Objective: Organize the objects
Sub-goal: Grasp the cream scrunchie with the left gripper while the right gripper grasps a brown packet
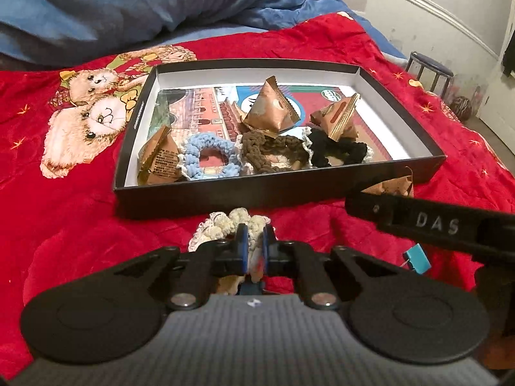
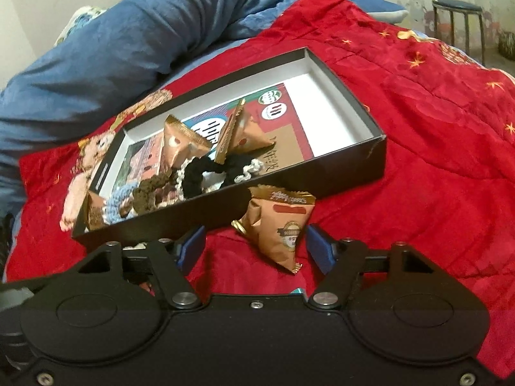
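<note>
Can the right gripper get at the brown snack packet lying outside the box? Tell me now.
Probably yes. The right gripper is open, and the brown snack packet lies on the red blanket between its fingers, just in front of the box. Nothing covers it.

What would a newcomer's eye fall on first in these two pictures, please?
Probably the black box on the bright red blanket, holding scrunchies and brown snack packets. Just before it, the left claw is shut on a cream scrunchie. One more brown packet lies outside the box between the right claw's open pads.
</note>
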### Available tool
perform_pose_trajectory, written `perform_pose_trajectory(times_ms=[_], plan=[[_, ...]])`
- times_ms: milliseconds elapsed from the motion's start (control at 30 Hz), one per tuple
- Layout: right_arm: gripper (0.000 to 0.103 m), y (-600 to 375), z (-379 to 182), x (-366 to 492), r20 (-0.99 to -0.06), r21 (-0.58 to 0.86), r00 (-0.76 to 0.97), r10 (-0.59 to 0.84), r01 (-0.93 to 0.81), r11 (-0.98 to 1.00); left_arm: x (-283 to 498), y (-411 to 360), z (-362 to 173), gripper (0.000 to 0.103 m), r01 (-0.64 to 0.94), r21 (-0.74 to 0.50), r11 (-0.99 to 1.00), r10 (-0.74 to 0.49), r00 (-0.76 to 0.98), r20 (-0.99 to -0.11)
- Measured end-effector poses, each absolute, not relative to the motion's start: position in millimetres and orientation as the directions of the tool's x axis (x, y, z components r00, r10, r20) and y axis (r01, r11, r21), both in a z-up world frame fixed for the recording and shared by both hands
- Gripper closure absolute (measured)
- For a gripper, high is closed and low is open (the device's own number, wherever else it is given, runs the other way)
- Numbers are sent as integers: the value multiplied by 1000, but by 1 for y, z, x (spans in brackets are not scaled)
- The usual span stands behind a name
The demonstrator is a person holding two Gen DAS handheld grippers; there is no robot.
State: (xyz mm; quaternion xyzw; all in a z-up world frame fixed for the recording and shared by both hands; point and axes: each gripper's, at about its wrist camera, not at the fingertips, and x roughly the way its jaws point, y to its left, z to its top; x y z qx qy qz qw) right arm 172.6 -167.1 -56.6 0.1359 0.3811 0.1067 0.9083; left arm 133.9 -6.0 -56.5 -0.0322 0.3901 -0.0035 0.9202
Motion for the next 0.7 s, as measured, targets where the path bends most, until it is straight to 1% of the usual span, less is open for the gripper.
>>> perform_pose_trajectory(times_ms=[133,167,300,367,400,433,700], plan=[[39,-162,-57,171,-666,301,688,287,-104,948,135,-6,-56,93,-20,-62,998,-31,693,-720],[44,-161,-57,171,-666,294,691,281,-103,950,135,-6,-56,94,-20,-60,998,-30,694,-719],[54,-160,-58,170,-674,264,692,258,-101,959,135,-5,-55,94,-27,-64,998,-27,692,-721],[63,-159,-58,170,-680,240,694,237,-95,966,136,-4,-55,94,-31,-67,997,-27,693,-721],[64,-159,-58,170,-681,234,695,232,-93,968,136,-4,-55,94,-33,-63,997,-23,693,-720],[68,-160,-57,170,-682,232,695,228,-90,968,136,-5,-55,94,-33,-60,998,-20,695,-719],[76,-158,-54,167,-676,245,691,255,-115,963,135,-5,-54,94,-35,-57,998,-16,697,-716]])
